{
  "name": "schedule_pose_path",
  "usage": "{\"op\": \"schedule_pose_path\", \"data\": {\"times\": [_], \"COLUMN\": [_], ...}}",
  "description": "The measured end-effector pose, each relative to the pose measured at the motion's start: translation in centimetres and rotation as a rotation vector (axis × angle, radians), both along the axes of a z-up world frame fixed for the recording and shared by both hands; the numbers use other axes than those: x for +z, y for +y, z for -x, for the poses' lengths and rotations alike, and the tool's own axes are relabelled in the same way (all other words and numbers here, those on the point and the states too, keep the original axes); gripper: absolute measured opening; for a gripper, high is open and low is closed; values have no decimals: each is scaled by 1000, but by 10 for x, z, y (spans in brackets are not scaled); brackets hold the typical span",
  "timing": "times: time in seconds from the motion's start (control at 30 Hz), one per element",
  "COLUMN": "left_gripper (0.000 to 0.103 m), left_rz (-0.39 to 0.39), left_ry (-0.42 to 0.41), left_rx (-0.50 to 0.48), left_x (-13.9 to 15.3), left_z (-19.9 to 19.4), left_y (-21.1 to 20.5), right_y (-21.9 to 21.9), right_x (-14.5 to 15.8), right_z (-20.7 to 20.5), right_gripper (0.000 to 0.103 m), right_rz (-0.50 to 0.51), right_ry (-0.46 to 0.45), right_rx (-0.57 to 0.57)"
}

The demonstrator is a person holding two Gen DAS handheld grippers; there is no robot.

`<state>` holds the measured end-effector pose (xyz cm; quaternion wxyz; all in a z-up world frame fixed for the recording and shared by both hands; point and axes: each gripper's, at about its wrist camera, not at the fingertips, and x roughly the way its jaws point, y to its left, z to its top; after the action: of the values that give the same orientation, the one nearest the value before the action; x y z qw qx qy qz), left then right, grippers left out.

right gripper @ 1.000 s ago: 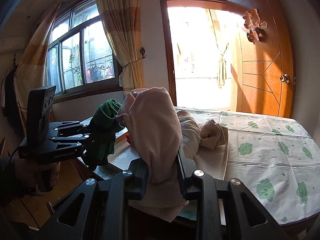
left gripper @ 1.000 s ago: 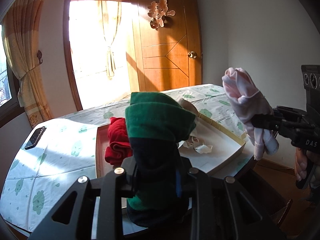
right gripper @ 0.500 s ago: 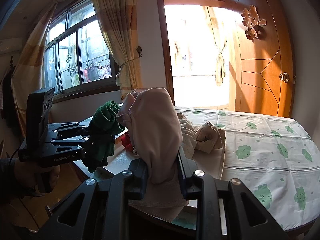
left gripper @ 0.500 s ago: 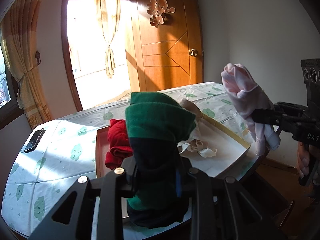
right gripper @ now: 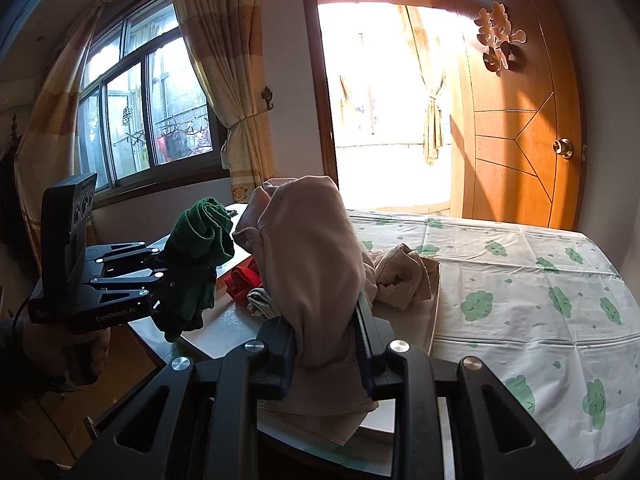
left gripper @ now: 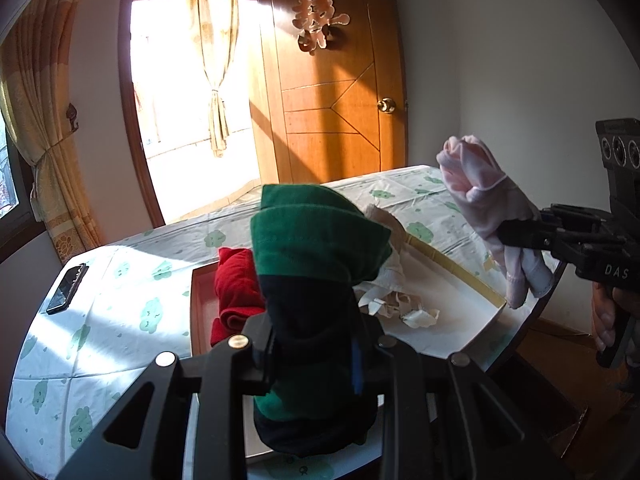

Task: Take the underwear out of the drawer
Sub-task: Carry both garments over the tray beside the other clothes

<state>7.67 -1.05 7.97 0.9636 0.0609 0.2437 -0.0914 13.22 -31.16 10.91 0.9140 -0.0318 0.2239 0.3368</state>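
Observation:
My left gripper (left gripper: pixel 314 344) is shut on a green and dark navy underwear (left gripper: pixel 316 240), held up over the near end of the shallow drawer (left gripper: pixel 452 268) that lies on the table. My right gripper (right gripper: pixel 326 344) is shut on a pale pink underwear (right gripper: pixel 312 272), held up beside the drawer's right corner. In the right wrist view the left gripper (right gripper: pixel 176 276) holds its green piece (right gripper: pixel 204 232) at the left. In the drawer lie a red underwear (left gripper: pixel 236 292) and crumpled beige pieces (left gripper: pixel 400 304).
The table (left gripper: pixel 120 320) wears a white cloth with green cloud prints. A dark phone (left gripper: pixel 66 288) lies near its far left edge. A wooden door (left gripper: pixel 340 92) stands behind, a curtained window (right gripper: pixel 160 112) to the left. A hand (left gripper: pixel 602 320) grips the right handle.
The right gripper has drifted a little sideways with the pink underwear still in it. The left gripper and its green underwear have stayed where they were.

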Motion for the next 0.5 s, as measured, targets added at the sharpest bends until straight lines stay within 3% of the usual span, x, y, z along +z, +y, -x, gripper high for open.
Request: {"op": "schedule_pose_path", "data": {"times": [0.5], "left_gripper": [25], "left_rz": [86], "left_ry": [70], "left_rx": [28], "left_x": [10], "left_z": [-53], "left_y": [18], "right_y": [2], "right_x": [11], "right_z": [-44], "right_gripper": [29], "right_rz": [39], "right_ry": [28], "right_rx": [-61]}}
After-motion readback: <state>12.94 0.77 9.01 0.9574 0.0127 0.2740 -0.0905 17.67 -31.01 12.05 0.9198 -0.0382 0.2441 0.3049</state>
